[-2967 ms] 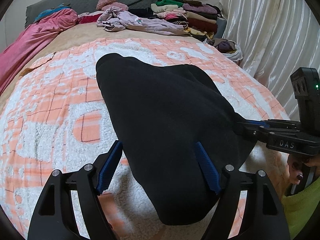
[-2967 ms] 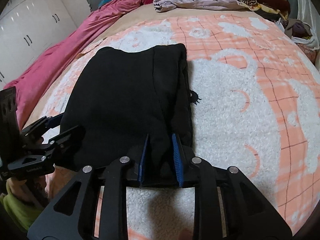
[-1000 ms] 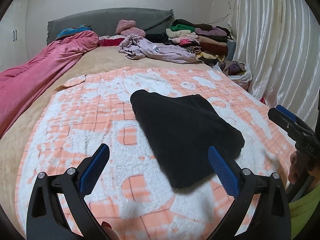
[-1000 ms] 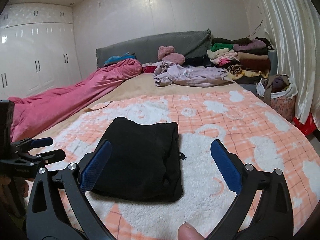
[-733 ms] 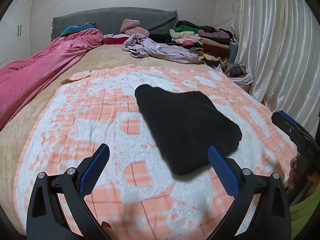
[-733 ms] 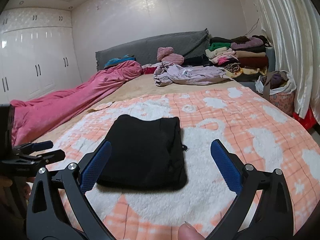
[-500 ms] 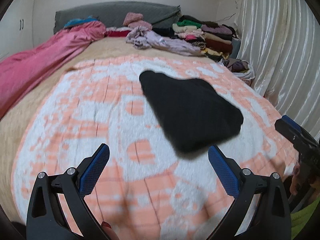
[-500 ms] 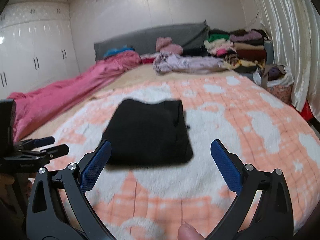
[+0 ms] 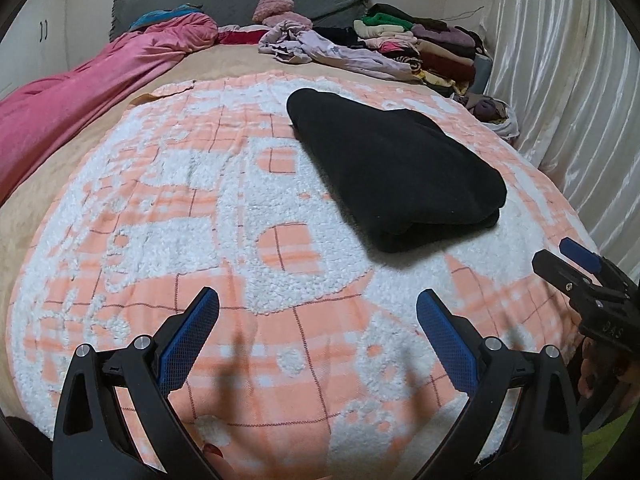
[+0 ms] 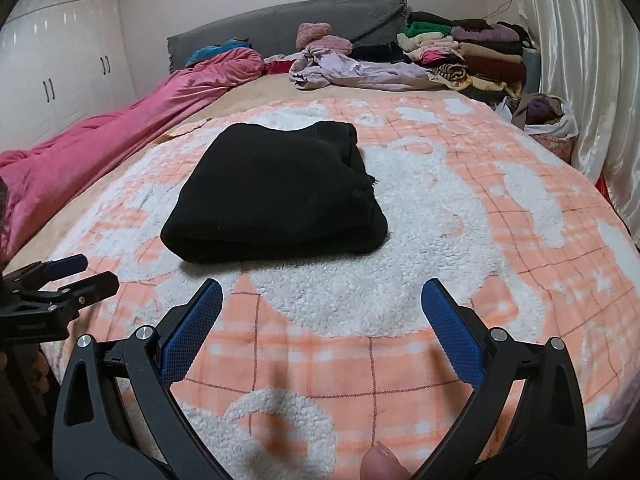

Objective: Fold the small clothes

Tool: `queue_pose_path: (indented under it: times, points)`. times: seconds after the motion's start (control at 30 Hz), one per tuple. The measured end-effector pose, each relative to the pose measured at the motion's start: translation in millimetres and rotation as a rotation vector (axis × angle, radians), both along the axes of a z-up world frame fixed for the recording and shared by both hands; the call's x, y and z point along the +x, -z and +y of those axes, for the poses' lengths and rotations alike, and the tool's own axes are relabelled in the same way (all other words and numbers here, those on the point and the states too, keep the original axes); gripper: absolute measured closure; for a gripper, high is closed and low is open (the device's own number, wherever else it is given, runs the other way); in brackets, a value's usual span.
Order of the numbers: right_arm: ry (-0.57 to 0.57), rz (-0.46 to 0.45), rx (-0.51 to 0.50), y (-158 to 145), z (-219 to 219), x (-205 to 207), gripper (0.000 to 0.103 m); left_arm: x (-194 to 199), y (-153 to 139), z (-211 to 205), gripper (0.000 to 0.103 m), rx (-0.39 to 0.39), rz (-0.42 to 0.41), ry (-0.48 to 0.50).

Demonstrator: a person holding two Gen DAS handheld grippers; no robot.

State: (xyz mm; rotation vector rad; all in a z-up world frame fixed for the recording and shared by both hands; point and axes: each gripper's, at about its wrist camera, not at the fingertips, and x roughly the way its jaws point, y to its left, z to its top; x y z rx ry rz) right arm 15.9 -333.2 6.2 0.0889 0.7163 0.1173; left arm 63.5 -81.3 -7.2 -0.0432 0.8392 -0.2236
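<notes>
A black garment [image 9: 392, 164] lies folded into a thick rectangle on the orange-and-white checked blanket [image 9: 200, 216]; it also shows in the right wrist view [image 10: 276, 192]. My left gripper [image 9: 318, 320] is open and empty, held back from the garment's near edge. My right gripper [image 10: 320, 312] is open and empty, also short of the garment. Each gripper shows at the edge of the other's view: the right one [image 9: 576, 268] and the left one [image 10: 68, 276].
A pink duvet [image 10: 112, 132] runs along the left of the bed. A loose lilac garment [image 10: 360, 70] and a stack of folded clothes [image 10: 464, 52] lie at the headboard. A bag of clothes [image 10: 548, 120] and white curtains [image 9: 568, 92] stand at the right.
Three seconds ago the right gripper was shut on the garment's near edge and the left one straddled it. Both are now open and drawn back; the cameras have tilted down toward the blanket.
</notes>
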Motion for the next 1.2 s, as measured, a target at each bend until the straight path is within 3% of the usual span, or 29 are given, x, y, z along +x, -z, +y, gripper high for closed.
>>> queue_pose_path:
  times: [1.2]
  points:
    - [0.012,0.019,0.006,4.0,-0.2,7.7,0.009,2.8,-3.1,6.1,0.004,0.007,0.006,-0.026]
